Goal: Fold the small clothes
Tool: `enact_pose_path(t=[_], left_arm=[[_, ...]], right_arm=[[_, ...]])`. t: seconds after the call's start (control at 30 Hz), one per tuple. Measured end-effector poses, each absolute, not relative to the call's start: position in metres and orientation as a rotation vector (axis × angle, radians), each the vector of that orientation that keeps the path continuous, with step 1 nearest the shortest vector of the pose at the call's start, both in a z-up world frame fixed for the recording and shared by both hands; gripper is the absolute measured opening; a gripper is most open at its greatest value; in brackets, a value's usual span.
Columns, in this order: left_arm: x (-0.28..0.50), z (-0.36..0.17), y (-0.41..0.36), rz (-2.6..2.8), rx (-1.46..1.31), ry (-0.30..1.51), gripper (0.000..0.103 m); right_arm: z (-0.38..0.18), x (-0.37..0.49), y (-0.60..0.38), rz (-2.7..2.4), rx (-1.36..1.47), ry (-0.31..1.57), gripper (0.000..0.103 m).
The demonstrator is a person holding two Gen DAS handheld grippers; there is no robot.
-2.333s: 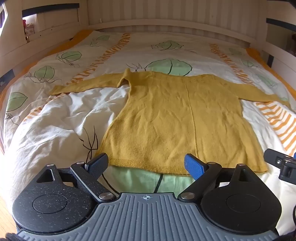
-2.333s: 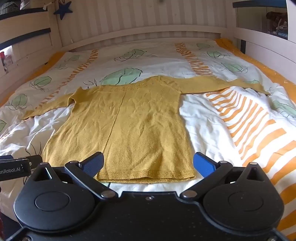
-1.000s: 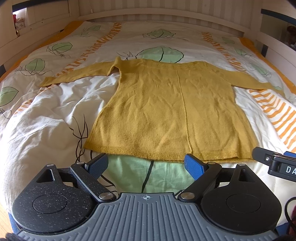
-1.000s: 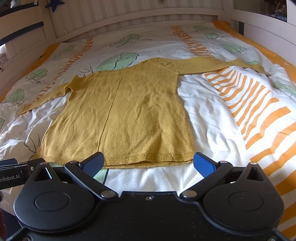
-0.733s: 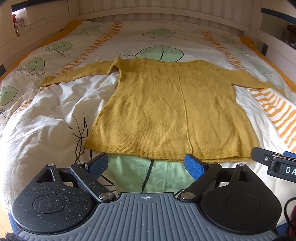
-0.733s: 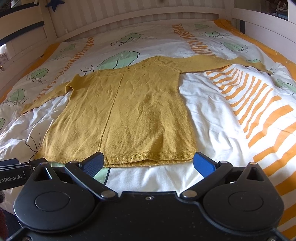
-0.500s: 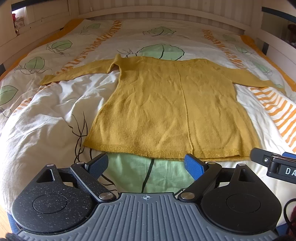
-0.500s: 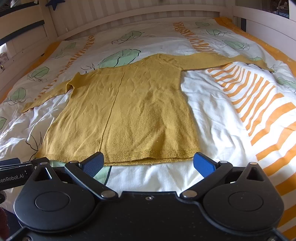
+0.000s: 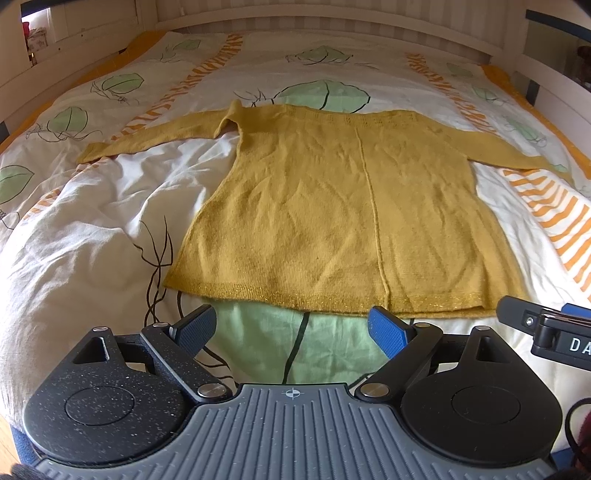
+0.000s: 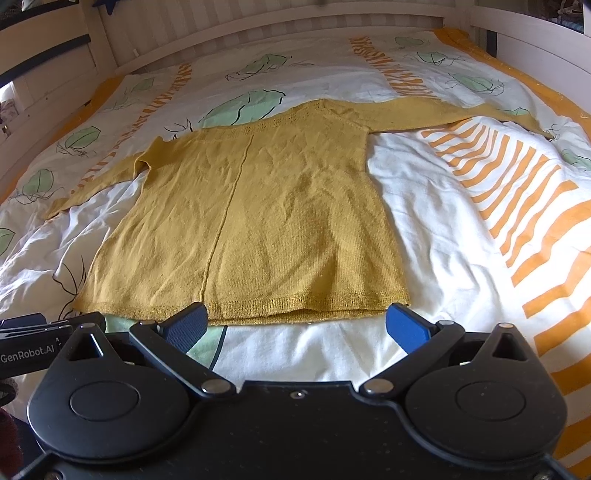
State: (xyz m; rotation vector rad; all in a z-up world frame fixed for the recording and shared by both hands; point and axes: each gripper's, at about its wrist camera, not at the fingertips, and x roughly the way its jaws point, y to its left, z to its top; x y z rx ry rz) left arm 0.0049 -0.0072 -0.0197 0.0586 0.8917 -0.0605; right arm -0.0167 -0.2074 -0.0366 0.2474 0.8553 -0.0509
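A mustard-yellow knitted sweater point(image 9: 332, 206) lies flat on the bed with both sleeves spread out sideways; it also shows in the right wrist view point(image 10: 255, 221). Its hem faces me. My left gripper point(image 9: 291, 330) is open and empty, just short of the hem's left half. My right gripper point(image 10: 295, 325) is open and empty, just short of the hem's right half. The right gripper's body shows at the right edge of the left wrist view point(image 9: 546, 332).
The bed has a white duvet point(image 9: 92, 229) with green leaves and orange stripes. White wooden bed rails point(image 10: 258, 33) run along the far end and both sides. The duvet is rumpled at the left.
Both grippers have moved forward and lower toward the sweater's hem, so the sweater looks larger. Both stay open.
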Motion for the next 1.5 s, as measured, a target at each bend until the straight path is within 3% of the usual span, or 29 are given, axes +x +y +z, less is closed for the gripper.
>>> enact_pose_path(t=[0.8,1.17,1.5], left_arm=[[0.052,-0.017,-0.008,-0.082,0.031,0.908,0.090],[0.126,0.002,-0.026,-0.114,0.069,0.837,0.090],[0.221,-0.016,-0.056,-0.142,0.116,0.778,0.090]], right_arm=[[-0.042,0.020,-0.215,-0.003,0.283,0.919,0.102],[-0.022,0.081,-0.260,0.048,0.385,0.940,0.102],[-0.014,0.170,-0.371,-0.050,0.480,0.859,0.102]])
